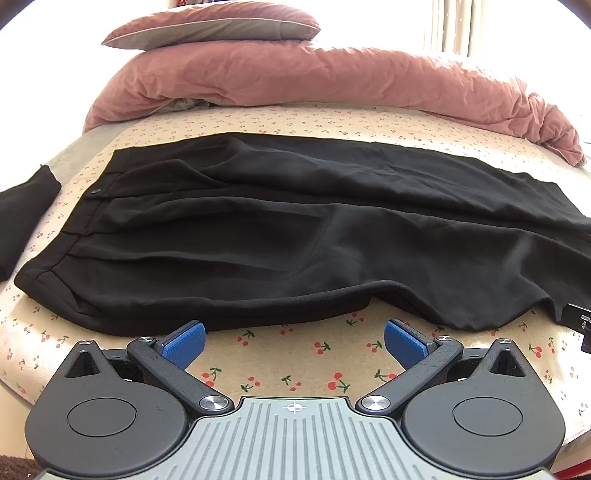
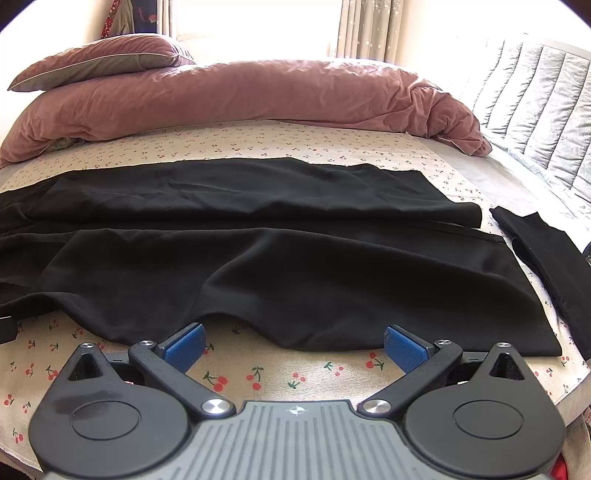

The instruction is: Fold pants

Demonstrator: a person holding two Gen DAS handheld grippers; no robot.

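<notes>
I see the black pants (image 1: 295, 229) spread flat across the bed (image 1: 288, 354), waistband toward my left. My left claw (image 1: 294, 341) and right claw (image 2: 294, 343) both sit wide apart, holding nothing, just short of the pants' near edge. Beyond the pants lies a pink duvet (image 2: 240, 99).

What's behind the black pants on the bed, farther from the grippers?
Behind the black pants lies a strip of the cherry-print sheet, then a bunched pink duvet with a pillow on top. Whatever lies beneath the duvet is covered.
</notes>
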